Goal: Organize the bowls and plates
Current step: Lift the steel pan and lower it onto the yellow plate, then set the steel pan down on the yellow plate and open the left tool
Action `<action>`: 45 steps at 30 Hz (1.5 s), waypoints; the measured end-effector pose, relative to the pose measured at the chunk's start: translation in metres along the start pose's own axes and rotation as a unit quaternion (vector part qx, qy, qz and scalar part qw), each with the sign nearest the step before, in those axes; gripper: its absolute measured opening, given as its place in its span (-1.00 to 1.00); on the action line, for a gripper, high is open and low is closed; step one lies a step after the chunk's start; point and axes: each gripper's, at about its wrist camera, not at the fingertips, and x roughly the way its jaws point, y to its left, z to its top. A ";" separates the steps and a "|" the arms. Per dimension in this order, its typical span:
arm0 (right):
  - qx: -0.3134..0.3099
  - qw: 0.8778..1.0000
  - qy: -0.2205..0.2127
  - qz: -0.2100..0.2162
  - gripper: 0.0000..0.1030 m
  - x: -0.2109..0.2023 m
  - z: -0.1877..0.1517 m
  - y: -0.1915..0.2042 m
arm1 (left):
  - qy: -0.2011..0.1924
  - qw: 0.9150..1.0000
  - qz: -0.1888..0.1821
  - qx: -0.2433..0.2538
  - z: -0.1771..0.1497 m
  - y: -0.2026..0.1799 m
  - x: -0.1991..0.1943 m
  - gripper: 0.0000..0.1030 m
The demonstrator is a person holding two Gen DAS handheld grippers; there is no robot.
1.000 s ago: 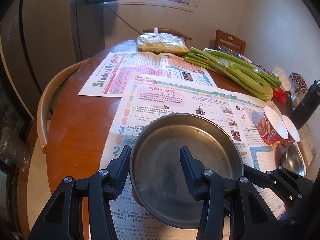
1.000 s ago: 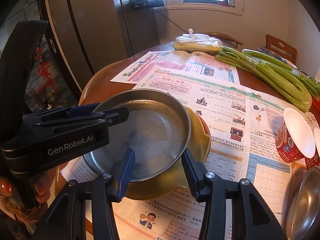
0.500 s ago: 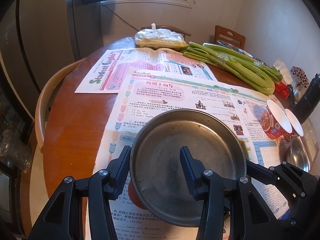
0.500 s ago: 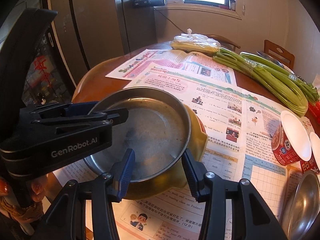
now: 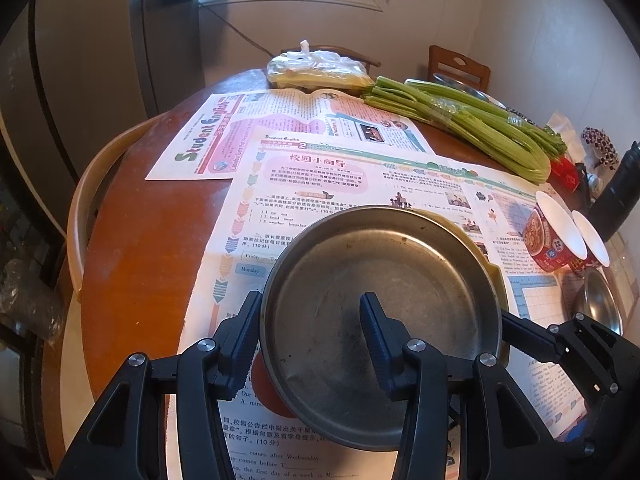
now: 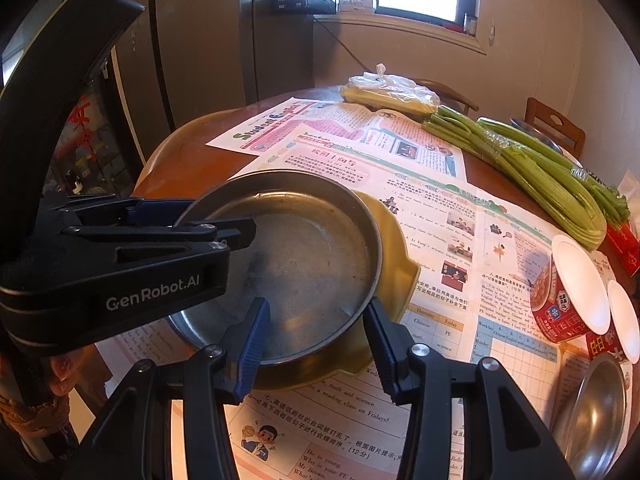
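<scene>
A shallow steel plate rests inside a yellow bowl on the newspaper-covered round table. My left gripper is open, its fingers astride the plate's near-left rim: one finger outside, one over the plate's inside. It also shows in the right wrist view at the plate's left edge. My right gripper is open, its fingers astride the near edge of the plate and the yellow bowl. Whether either touches the rim I cannot tell. A second steel plate lies at the right.
Two red instant-food cups stand right of the bowl. A celery bundle and a plastic bag of food lie at the far side. A black bottle stands at the right edge. Chairs surround the table.
Both grippers have stayed open at the plate's rims. The views have shifted slightly, and the plate sits a little lower in the yellow bowl.
</scene>
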 end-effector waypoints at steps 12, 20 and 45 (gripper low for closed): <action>0.007 1.000 -0.005 0.013 -0.05 -0.006 -0.002 -0.006 | 0.003 1.000 -0.007 0.001 -0.004 -0.002 -0.001 -0.03; 0.009 1.000 -0.012 0.013 -0.05 -0.011 -0.003 -0.008 | 0.005 1.000 -0.014 -0.001 -0.004 -0.002 -0.001 -0.03; 0.077 0.997 -0.022 0.022 -0.04 -0.029 -0.007 -0.046 | -0.004 0.999 -0.017 -0.029 -0.003 0.015 -0.013 0.01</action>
